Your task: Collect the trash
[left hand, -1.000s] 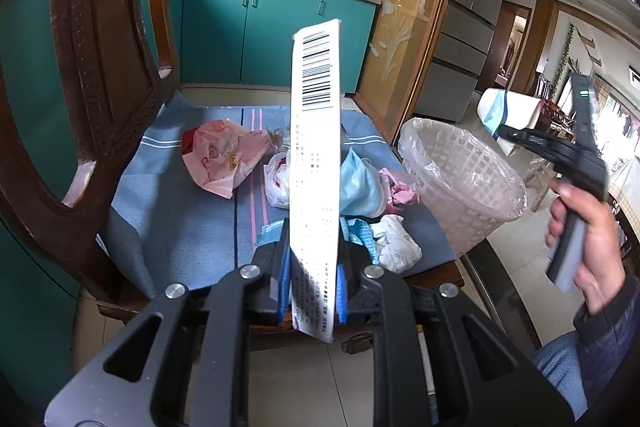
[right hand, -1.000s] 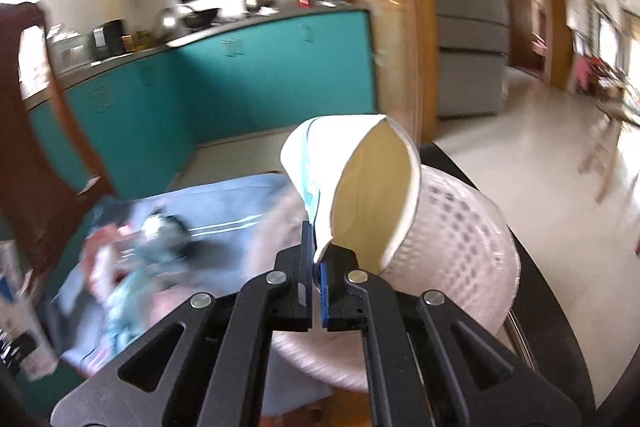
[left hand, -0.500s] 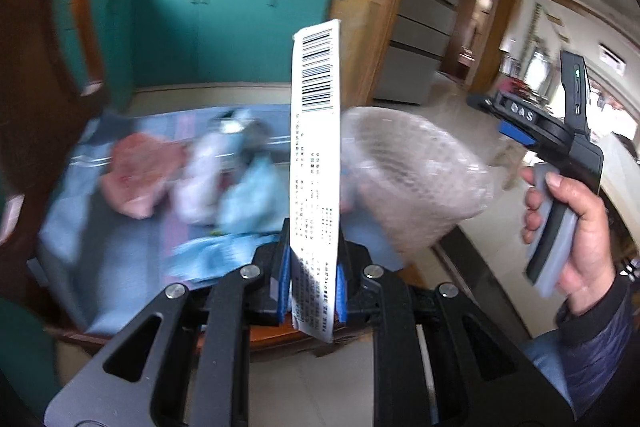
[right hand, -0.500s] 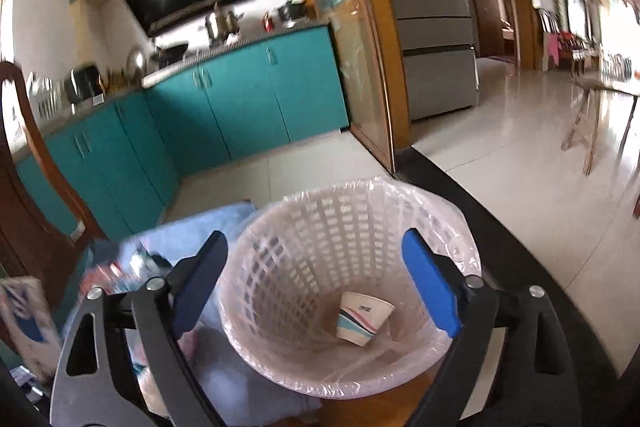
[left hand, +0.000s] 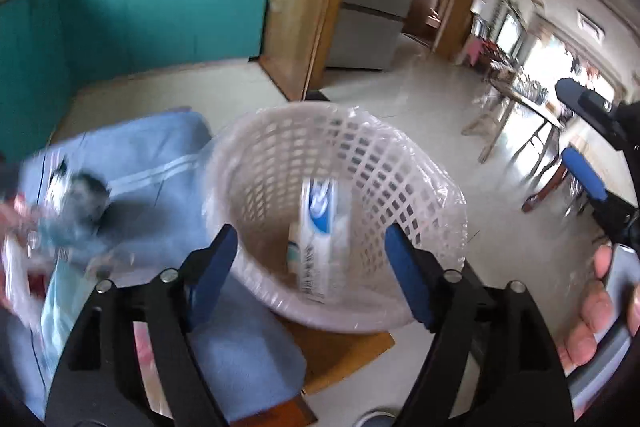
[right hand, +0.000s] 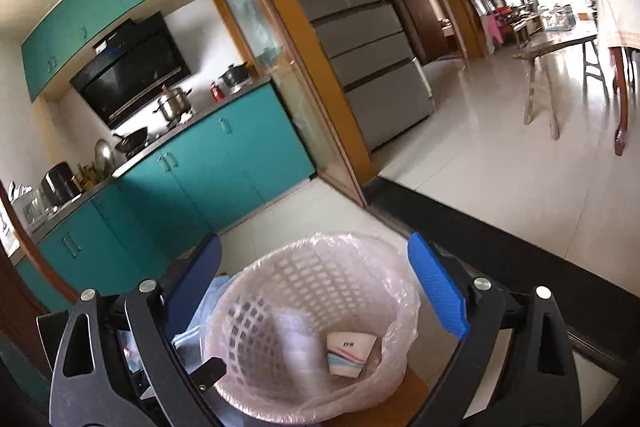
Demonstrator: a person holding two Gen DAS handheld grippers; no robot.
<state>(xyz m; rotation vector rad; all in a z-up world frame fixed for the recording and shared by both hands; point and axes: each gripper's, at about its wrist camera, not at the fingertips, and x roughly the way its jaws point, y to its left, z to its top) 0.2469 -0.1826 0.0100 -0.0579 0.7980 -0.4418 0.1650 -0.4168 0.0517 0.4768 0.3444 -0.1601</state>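
Left wrist: both grippers' fingers opening, empty; carton in basket.

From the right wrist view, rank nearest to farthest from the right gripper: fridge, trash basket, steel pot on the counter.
1. Trash basket, directly below the right gripper, whose jaws are opening.
2. Steel pot, left on the counter.
3. Fridge, centre, beyond the doorway; its order with the pot is close.

print shows on the box in the basket, too blurred to read.
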